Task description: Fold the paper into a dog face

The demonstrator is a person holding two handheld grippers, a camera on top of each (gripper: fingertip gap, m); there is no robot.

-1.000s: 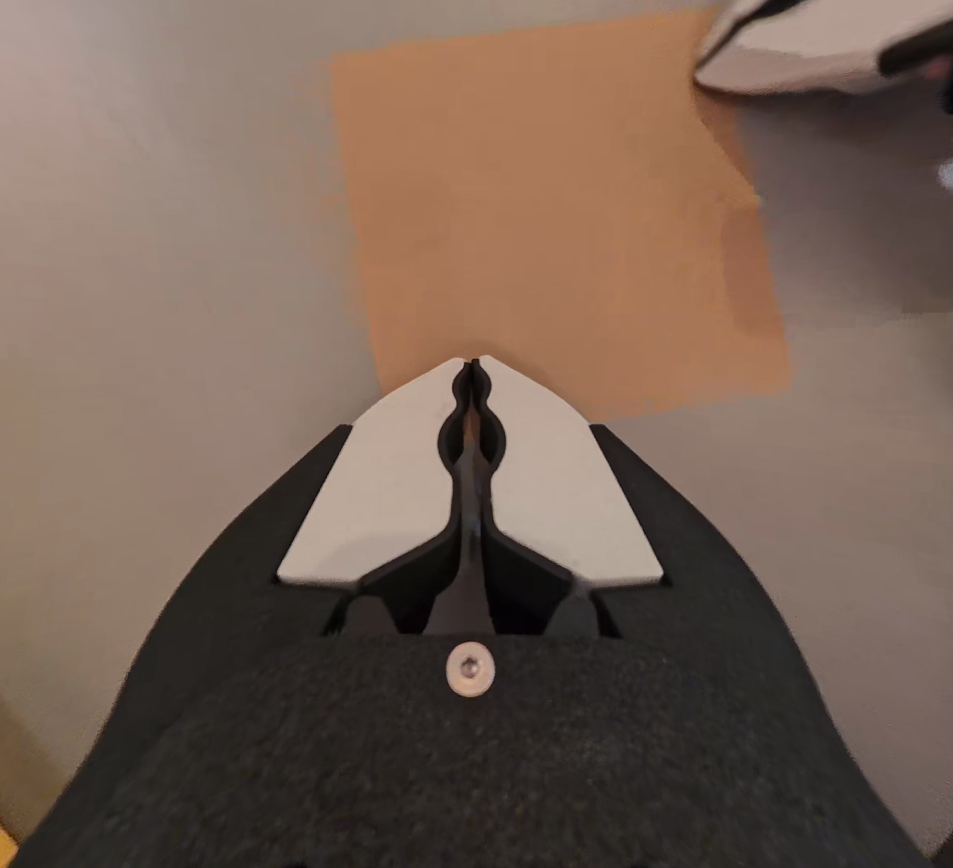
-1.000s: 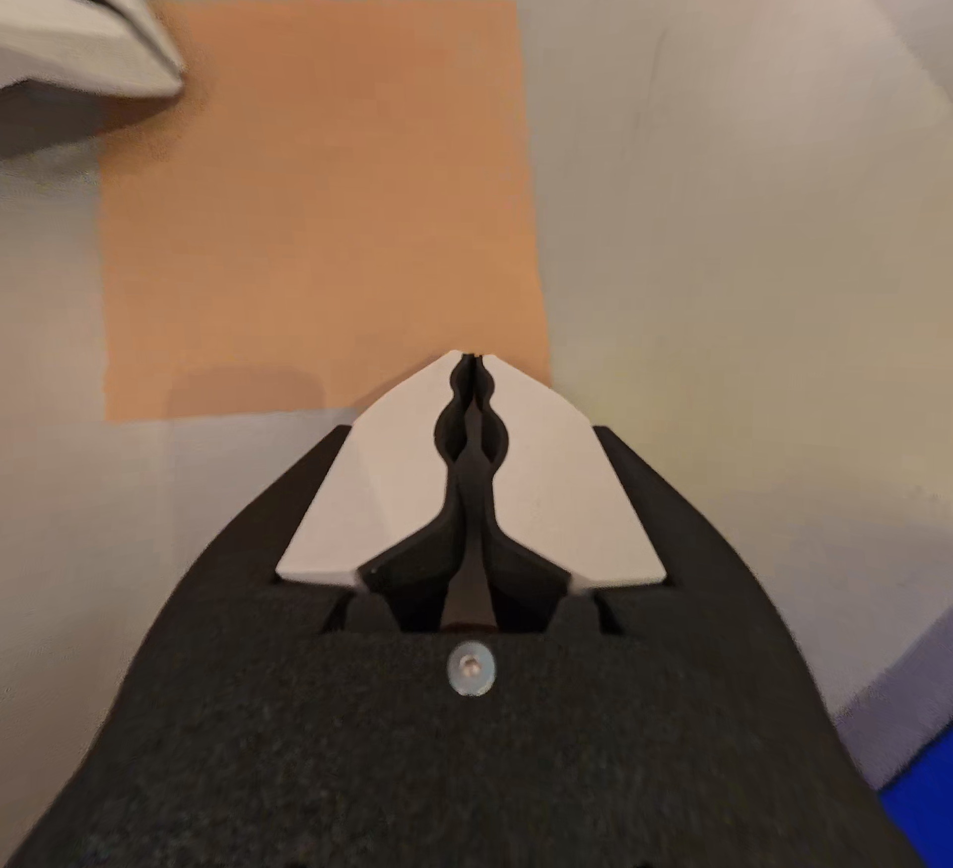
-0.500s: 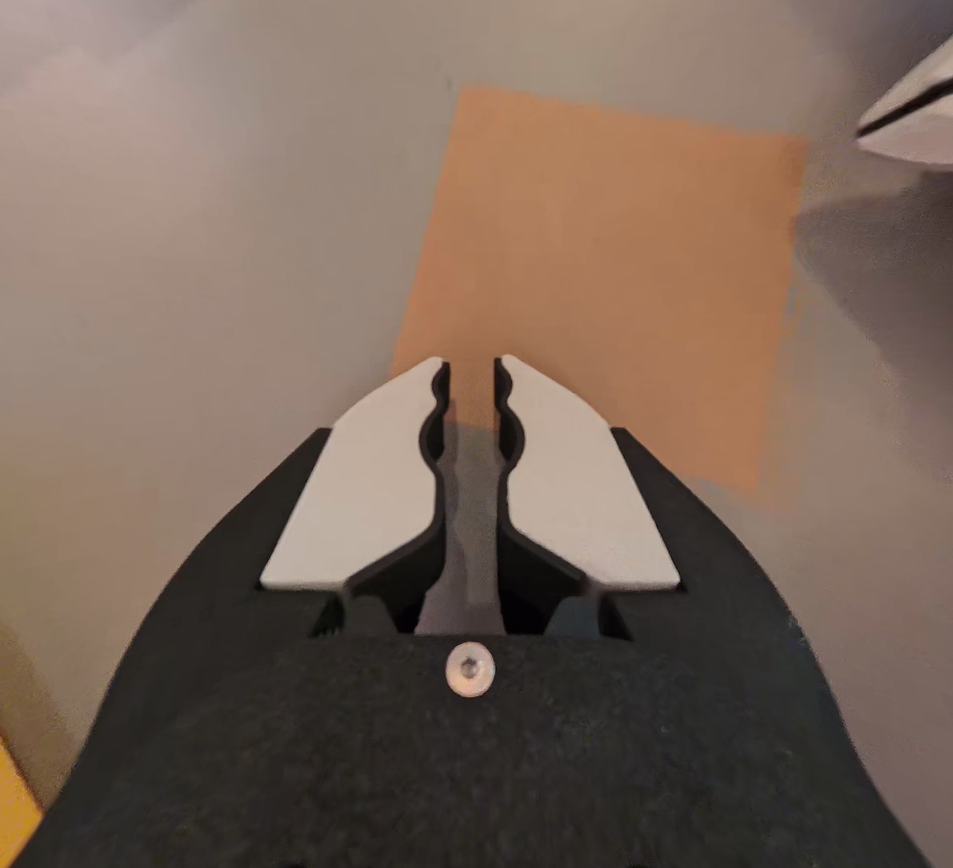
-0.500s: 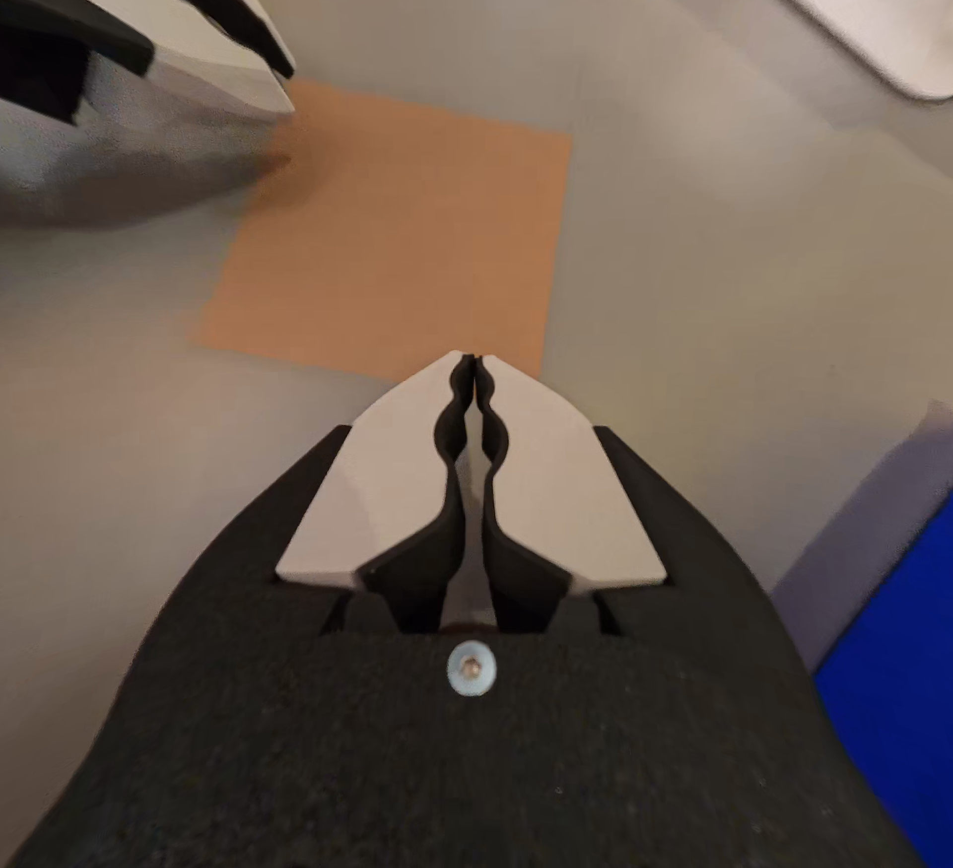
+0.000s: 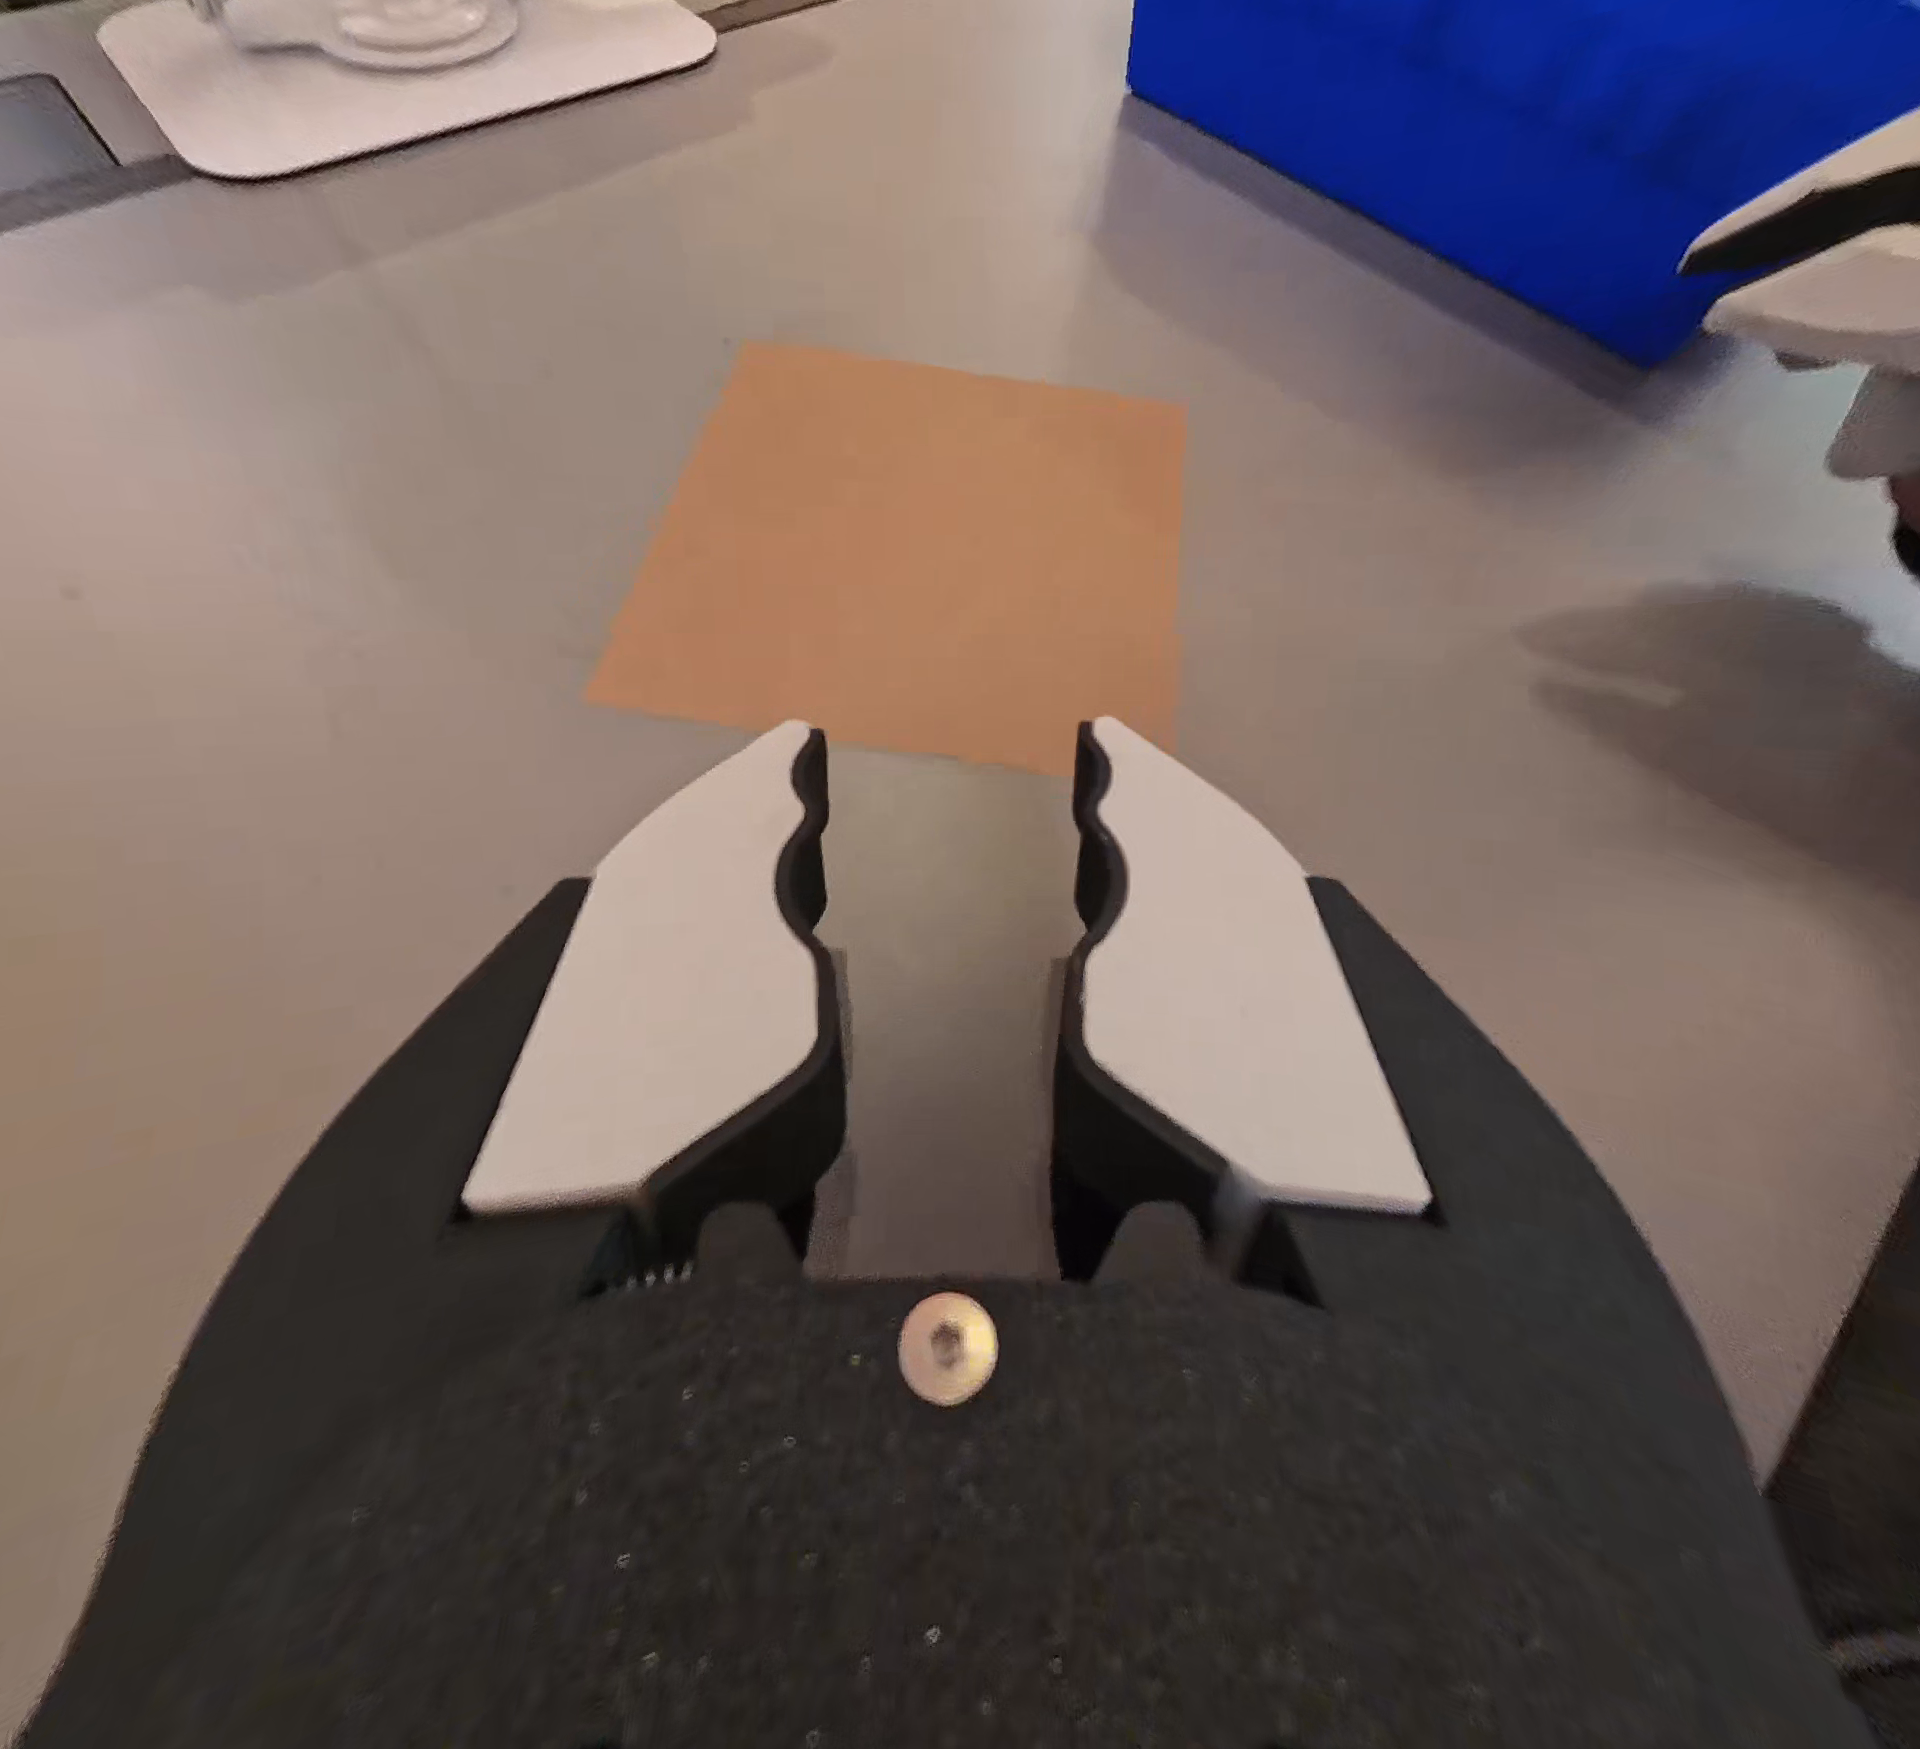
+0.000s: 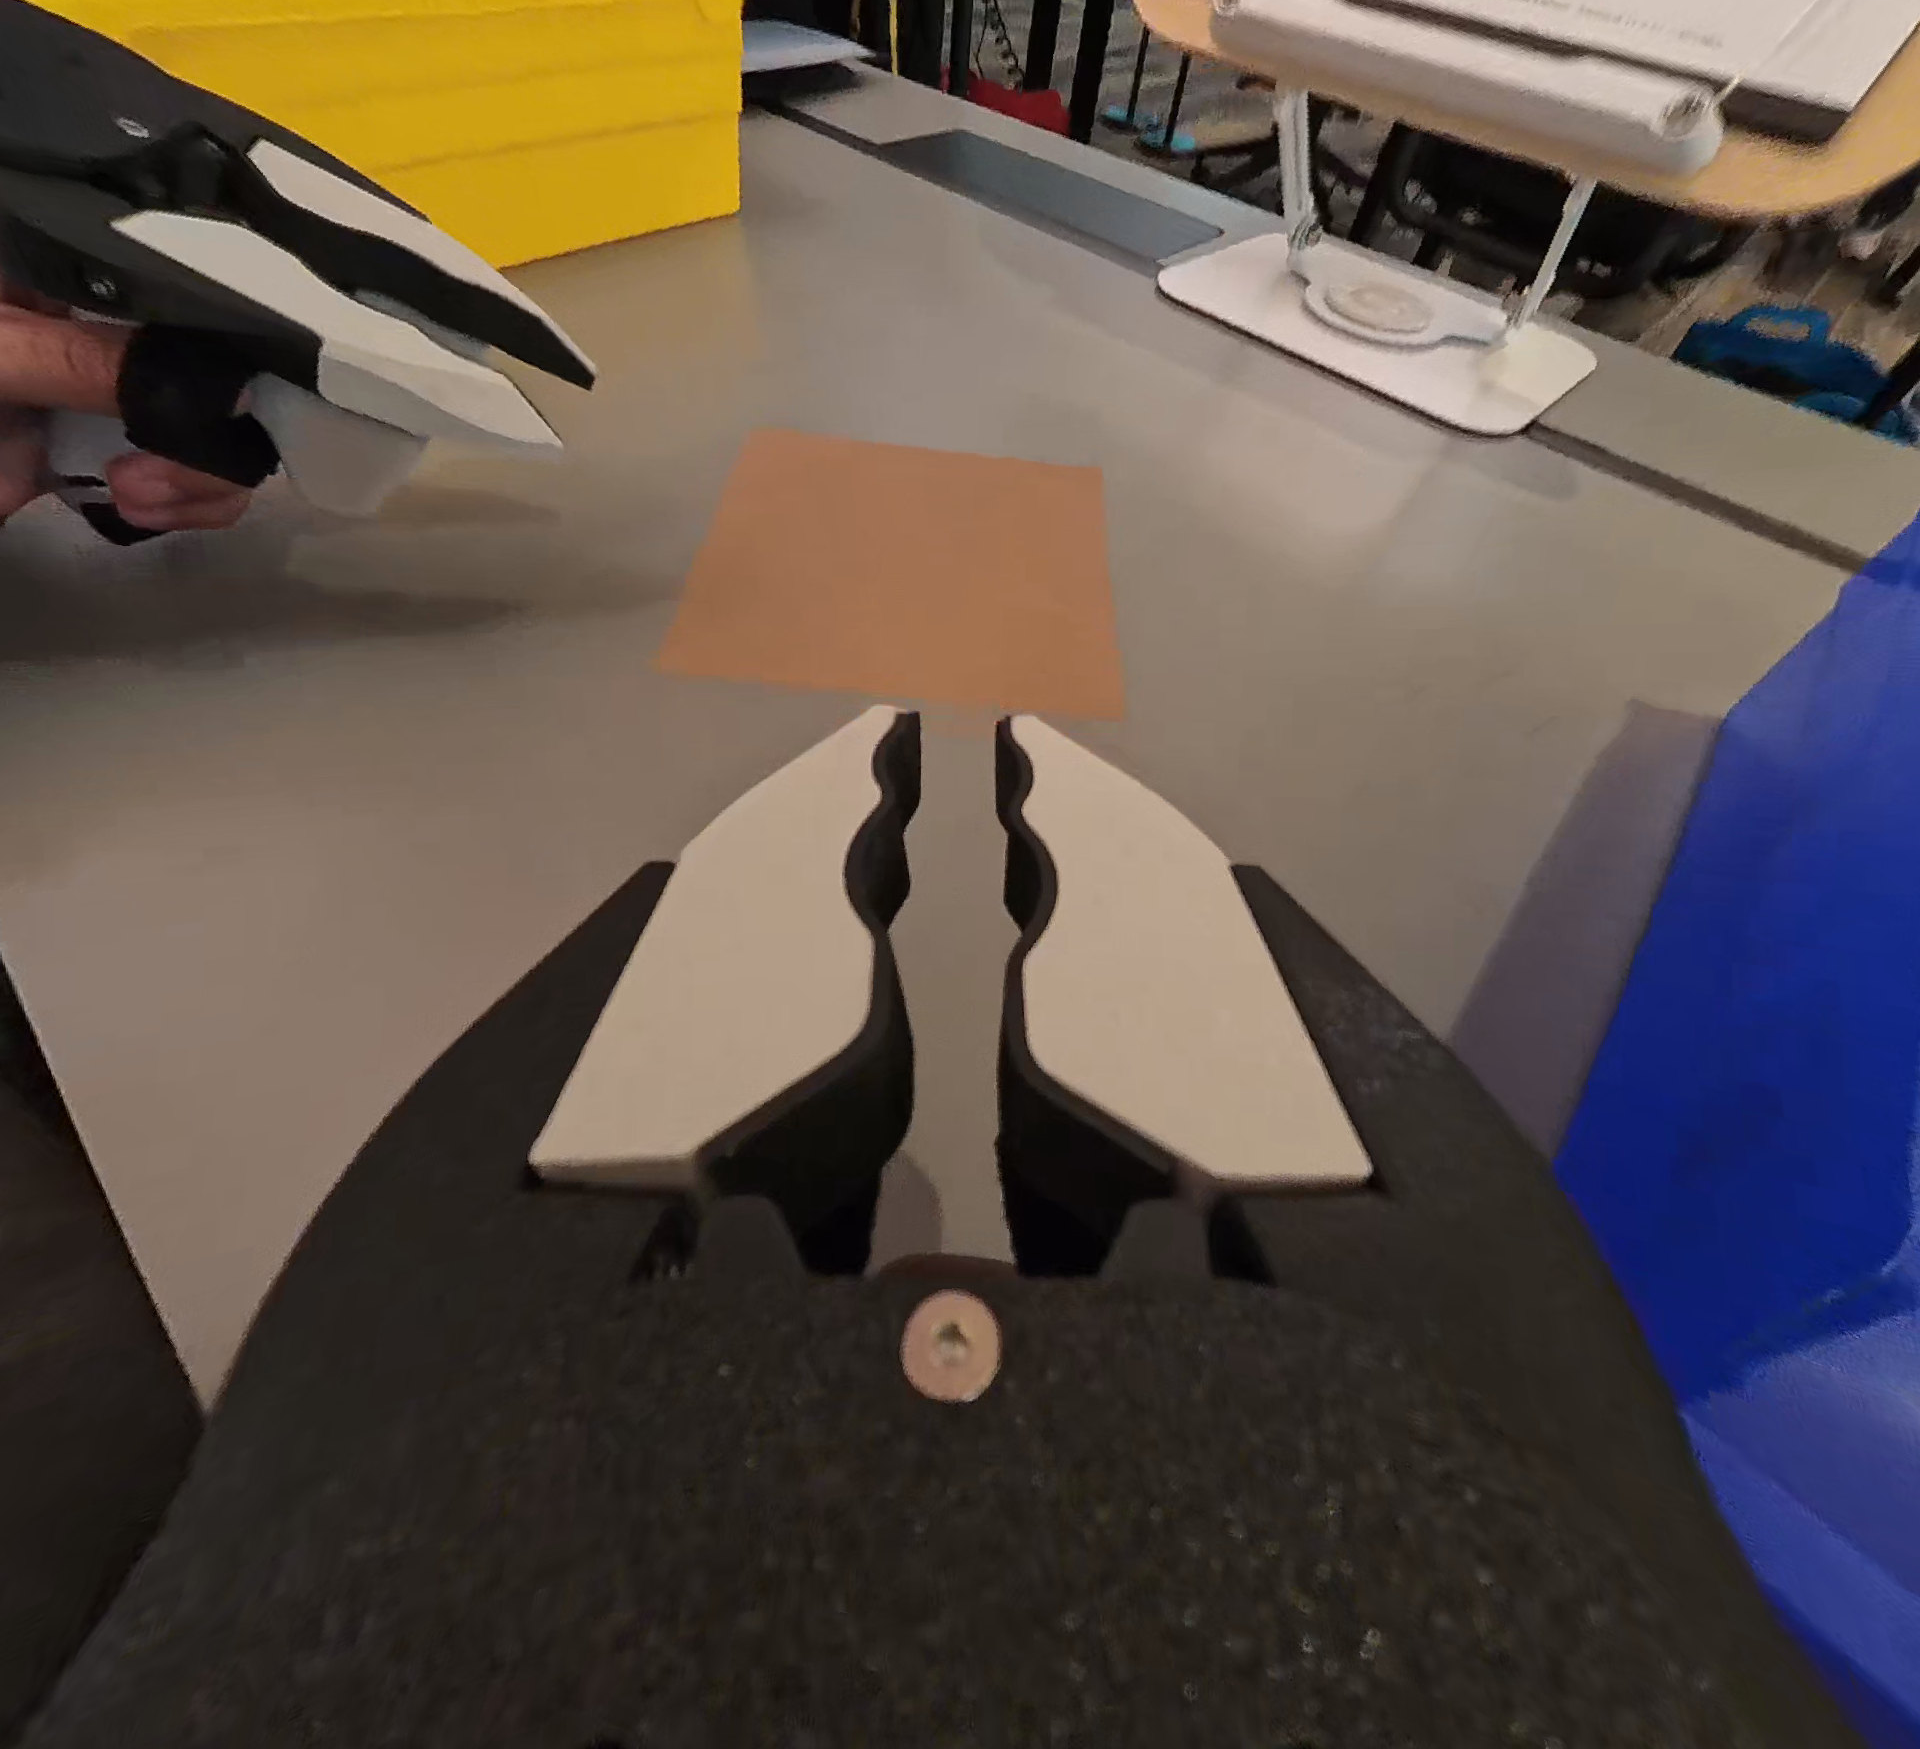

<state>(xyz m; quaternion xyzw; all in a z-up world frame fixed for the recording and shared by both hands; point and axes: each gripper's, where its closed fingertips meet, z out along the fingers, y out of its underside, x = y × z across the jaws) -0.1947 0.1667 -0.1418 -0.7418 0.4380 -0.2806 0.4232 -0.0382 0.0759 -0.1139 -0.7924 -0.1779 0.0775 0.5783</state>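
A flat square of tan paper (image 5: 914,556) lies unfolded on the grey table (image 5: 312,556); it also shows in the right wrist view (image 6: 904,577). My left gripper (image 5: 948,743) is open and empty, raised just short of the paper's near edge. My right gripper (image 6: 958,725) is open a little and empty, its tips just short of the paper's near edge. The left gripper also shows at the left of the right wrist view (image 6: 551,406), held in a hand above the table. The right gripper's tips show at the right edge of the left wrist view (image 5: 1818,265).
A blue bin (image 5: 1538,58) stands to the right of the paper, also seen in the right wrist view (image 6: 1787,1024). A yellow bin (image 6: 436,68) stands at the far left. A white stand (image 6: 1382,328) holding a tablet is at the back; its base shows in the left wrist view (image 5: 405,58). The grippers' ends are close to 20 cm from one another.
Both grippers have lifted and pulled back from the paper, so more of the table shows. Both have gone from shut to open, the left one wider. The paper has stayed flat.
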